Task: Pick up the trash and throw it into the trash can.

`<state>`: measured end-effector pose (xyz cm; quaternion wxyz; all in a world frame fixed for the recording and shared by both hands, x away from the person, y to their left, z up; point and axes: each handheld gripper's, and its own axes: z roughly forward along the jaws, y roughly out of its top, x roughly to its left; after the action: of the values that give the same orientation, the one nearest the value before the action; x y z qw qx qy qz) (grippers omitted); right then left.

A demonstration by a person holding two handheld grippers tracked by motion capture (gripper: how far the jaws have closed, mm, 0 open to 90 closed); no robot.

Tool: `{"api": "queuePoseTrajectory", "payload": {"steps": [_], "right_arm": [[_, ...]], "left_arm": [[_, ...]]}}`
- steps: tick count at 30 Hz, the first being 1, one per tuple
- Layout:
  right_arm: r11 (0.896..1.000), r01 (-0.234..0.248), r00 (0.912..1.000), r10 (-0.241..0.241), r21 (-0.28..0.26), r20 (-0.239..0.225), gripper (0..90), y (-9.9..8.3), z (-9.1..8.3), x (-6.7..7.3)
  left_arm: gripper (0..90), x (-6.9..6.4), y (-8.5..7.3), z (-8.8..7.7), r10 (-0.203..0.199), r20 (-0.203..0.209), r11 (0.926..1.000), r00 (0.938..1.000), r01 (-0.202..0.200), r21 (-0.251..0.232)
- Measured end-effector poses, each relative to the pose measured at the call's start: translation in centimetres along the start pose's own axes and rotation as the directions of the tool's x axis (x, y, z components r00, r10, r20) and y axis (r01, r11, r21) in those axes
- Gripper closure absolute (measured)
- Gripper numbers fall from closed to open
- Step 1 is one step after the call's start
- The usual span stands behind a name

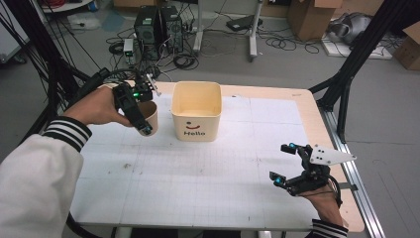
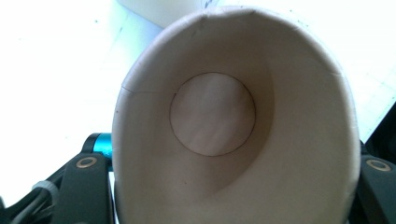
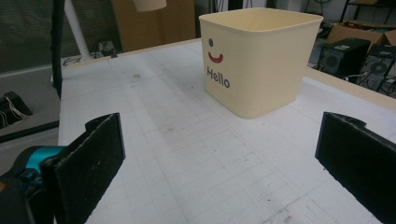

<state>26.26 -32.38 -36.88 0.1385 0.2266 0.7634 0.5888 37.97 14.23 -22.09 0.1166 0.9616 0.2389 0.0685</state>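
Observation:
A brown paper cup hangs above the table's far left, just left of a cream square bin printed with a smiley and "Hello". My left gripper is shut on the cup, one jaw down its near side. In the left gripper view I look into the empty cup, squeezed into an oval between the two jaws. My right gripper stands open near the table's front right with nothing between its fingers. From there the bin stands ahead and the cup's bottom shows at the top edge.
The white gridded table has a wooden border. Black frame posts stand at the right and left. Computer towers, cables and cardboard boxes lie on the floor beyond the far edge.

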Motion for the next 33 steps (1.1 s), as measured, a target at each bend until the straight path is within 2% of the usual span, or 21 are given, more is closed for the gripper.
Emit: {"api": "queuePoseTrajectory", "payload": {"steps": [15,22,33], "right_arm": [[1.000,0.010,0.9999,-0.010,-0.006,0.005,0.3,0.0,0.0,-0.2],[1.000,0.006,1.0000,-0.006,-0.005,0.004,0.3,0.0,0.0,-0.1],[1.000,0.006,1.0000,-0.006,-0.002,0.005,0.3,0.1,0.0,0.0]], "left_arm": [[33.8,0.5,2.2,-4.1,0.018,-0.016,0.9998,0.9997,-0.018,0.007],[33.8,1.1,3.1,-6.2,0.021,-0.020,0.9997,0.9996,-0.021,-0.013],[33.8,1.4,3.5,-7.2,0.025,-0.019,0.9997,0.9995,-0.025,-0.005]]}}
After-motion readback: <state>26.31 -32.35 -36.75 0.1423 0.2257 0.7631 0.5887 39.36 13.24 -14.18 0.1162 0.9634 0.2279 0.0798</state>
